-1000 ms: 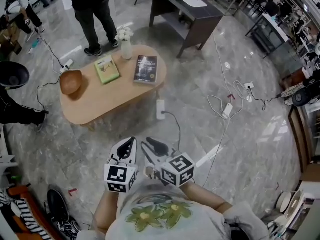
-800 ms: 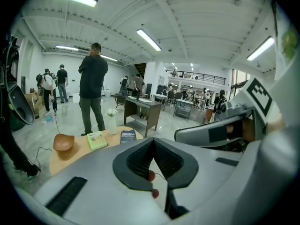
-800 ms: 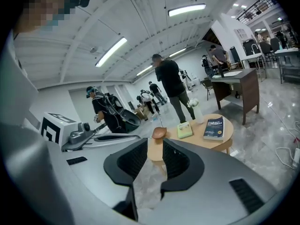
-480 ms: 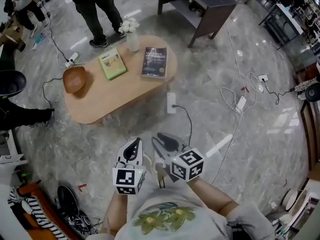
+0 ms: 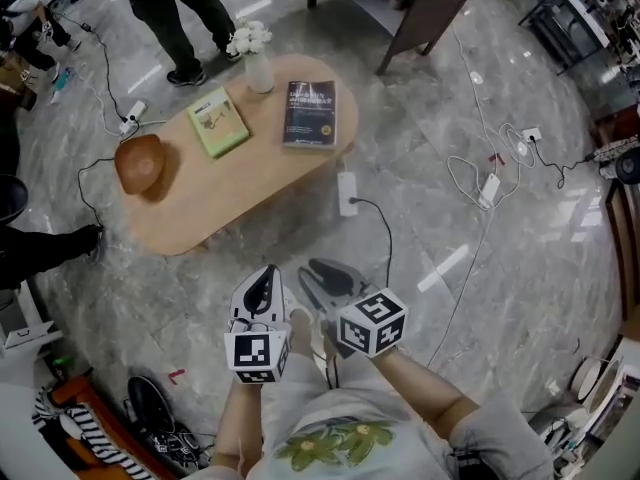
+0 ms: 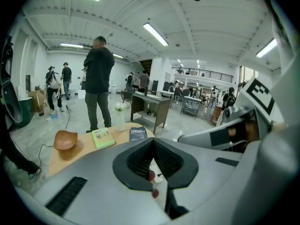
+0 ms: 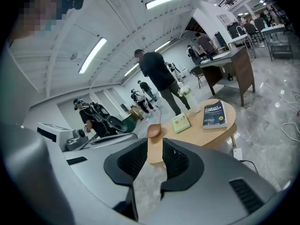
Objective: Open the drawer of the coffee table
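Left gripper (image 5: 262,288) jaws closed, empty; right gripper (image 5: 318,280) jaws slightly apart, empty; oval bench (image 5: 230,190) at 11 o'clock

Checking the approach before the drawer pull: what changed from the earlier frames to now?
The person has stepped closer to the coffee table. It looks larger in the head view, and the dark desk has mostly slid off the top. Nothing was taken hold of or let go. Unchanged: left gripper fingers shut, right gripper fingers slightly apart and empty. The wooden bowl, both books and the vase stay put.
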The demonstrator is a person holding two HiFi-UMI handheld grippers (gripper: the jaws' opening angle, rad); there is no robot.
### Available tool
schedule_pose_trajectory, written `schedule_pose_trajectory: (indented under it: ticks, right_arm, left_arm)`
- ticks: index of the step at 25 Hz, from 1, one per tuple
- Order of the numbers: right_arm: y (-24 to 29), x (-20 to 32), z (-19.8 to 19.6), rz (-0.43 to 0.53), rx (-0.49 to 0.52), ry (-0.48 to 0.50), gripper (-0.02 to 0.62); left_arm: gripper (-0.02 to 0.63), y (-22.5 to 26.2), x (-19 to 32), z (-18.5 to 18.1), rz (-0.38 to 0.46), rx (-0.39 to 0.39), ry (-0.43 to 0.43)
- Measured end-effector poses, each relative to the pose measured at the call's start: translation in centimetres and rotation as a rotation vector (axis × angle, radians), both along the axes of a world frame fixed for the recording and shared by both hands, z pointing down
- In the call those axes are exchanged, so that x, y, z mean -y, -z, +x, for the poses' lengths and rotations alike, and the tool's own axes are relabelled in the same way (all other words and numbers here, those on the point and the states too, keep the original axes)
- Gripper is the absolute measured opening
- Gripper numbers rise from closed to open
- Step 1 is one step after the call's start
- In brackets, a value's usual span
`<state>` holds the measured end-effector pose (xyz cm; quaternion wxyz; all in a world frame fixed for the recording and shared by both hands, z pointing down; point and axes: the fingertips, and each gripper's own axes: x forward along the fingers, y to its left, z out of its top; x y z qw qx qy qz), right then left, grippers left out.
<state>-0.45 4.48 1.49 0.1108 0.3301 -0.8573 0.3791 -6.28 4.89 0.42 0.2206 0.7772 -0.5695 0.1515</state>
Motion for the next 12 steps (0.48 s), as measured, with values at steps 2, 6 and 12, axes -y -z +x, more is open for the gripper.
schedule_pose_trajectory:
  ticks: [2,6,12]
  right_arm:
    - [-0.8,0.4,-0.5,-0.009,0.004,0.002,0.075]
    - [-3.2,1.3,-1.3,-0.022,0.006,-0.002,0.075]
    - [-7.5,3.0,-2.4,-0.024,0.024,-0.025,0.075]
  left_arm:
    - [0.008,-0.7,0.6,-0.3,-0.002,0.003,0.0]
    - [0.008,-2.8,1.4,-0.8,-0.009,0.002,-0.001]
    - [0.008,-7.2,2.6,-1.4,-0.011,-0.002,-0.003]
